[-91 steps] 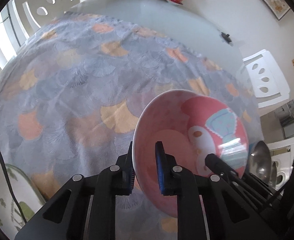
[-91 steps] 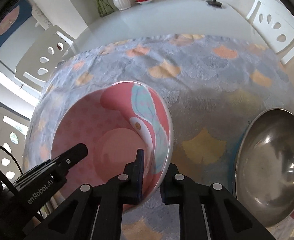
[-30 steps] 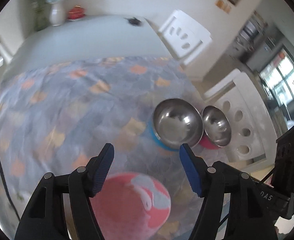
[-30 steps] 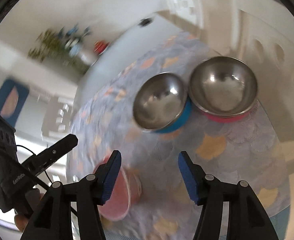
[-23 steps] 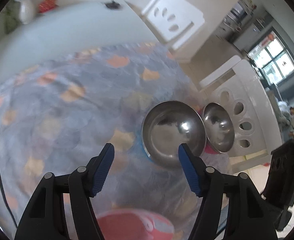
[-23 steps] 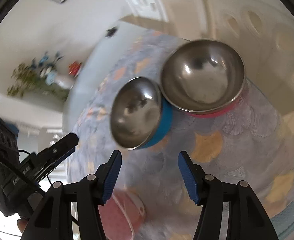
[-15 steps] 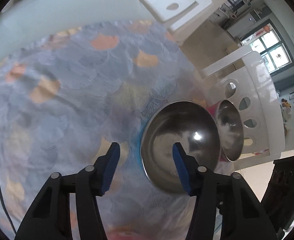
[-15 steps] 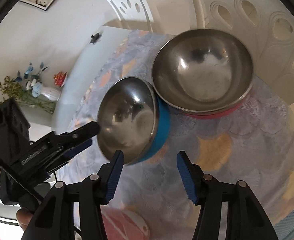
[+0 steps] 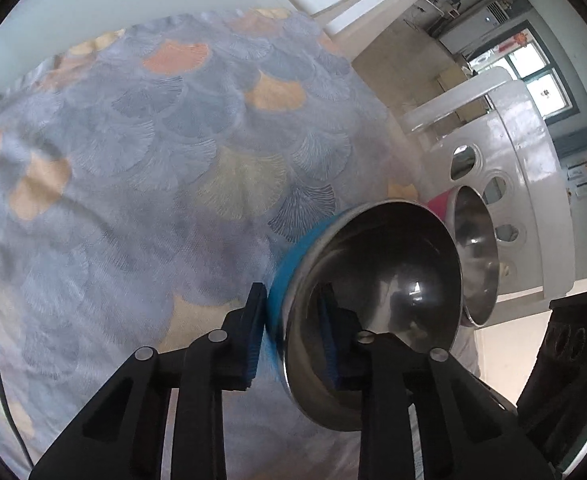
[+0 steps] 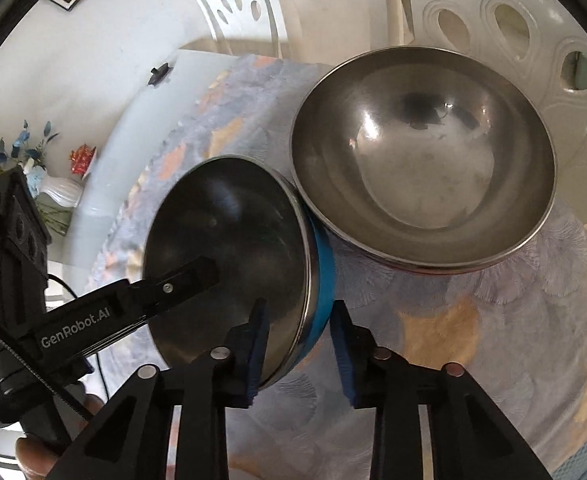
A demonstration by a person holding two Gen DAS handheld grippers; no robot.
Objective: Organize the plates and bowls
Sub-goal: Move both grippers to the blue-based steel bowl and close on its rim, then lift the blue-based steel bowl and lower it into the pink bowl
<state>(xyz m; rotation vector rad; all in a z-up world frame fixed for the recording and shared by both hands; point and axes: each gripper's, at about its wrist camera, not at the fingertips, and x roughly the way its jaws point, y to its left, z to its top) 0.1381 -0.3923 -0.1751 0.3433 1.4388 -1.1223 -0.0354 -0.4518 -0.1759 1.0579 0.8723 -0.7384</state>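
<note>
The blue-sided steel bowl sits near the counter's edge on the patterned cloth, tilted so its rim leans toward the neighbouring pink-sided steel bowl, which it touches or nearly touches; the pink-sided one rests flat and untouched. Both grippers are on the blue-sided bowl at once. The left gripper straddles its wall, one blue pad against the outer blue side and the other inside the steel hollow, and its jaws are closing with the pads looking pressed to the wall. The right gripper takes the rim at another spot, one pad inside the bowl and the other just outside the blue wall; its jaws are closing too, but a sliver of gap shows at the outer pad, so I judge that grip not yet firm. As for progress, the pictures show two metal bowls side by side and not nested, so at least this pair is left to sort; no plates appear in either view, and whatever else belongs to the task lies out of sight. The step in hand looks like a two-handed lift of the blue-sided bowl, probably toward stacking it with its neighbour.
</note>
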